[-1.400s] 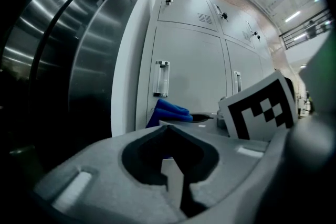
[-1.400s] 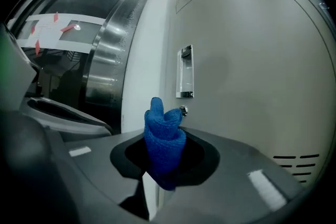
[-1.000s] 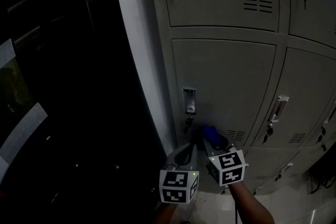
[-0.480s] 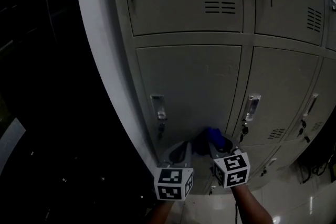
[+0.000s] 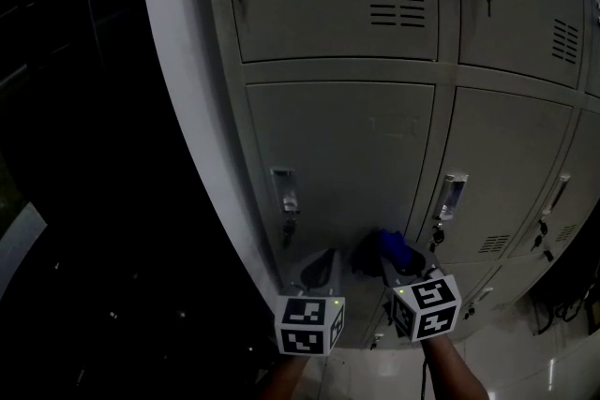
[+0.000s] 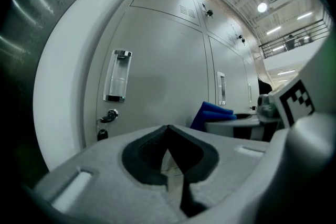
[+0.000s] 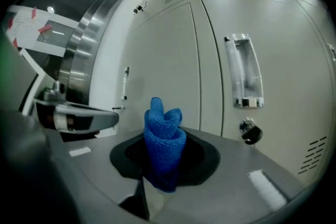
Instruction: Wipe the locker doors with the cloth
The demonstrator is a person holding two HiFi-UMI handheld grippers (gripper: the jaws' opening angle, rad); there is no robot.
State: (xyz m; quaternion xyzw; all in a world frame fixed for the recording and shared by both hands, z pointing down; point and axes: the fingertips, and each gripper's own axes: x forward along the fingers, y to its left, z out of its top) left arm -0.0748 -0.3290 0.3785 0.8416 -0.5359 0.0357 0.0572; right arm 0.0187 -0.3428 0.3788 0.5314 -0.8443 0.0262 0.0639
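Observation:
A bank of grey locker doors (image 5: 356, 145) fills the head view. My right gripper (image 5: 396, 256) is shut on a rolled blue cloth (image 5: 389, 246), whose end sticks out past the jaws toward the lower part of a door (image 7: 163, 76). I cannot tell whether the cloth (image 7: 164, 136) touches the metal. My left gripper (image 5: 321, 274) is shut and holds nothing, just left of the right one and below a door's handle (image 5: 284, 190). In the left gripper view the shut gripper (image 6: 168, 134) faces that door (image 6: 157, 76), with the cloth (image 6: 212, 113) at its right.
A white curved pillar (image 5: 183, 108) borders the lockers on the left, with dark space beyond it. Keys hang from locks under the handles (image 5: 289, 228). The neighbouring door has its own handle (image 5: 451, 196) and vent slots (image 5: 494, 244). Pale floor tiles (image 5: 553, 361) show at lower right.
The head view has swung, bringing more lockers into sight on the right. Both grippers stay low by the same door; the right one with the cloth has shifted slightly down and right.

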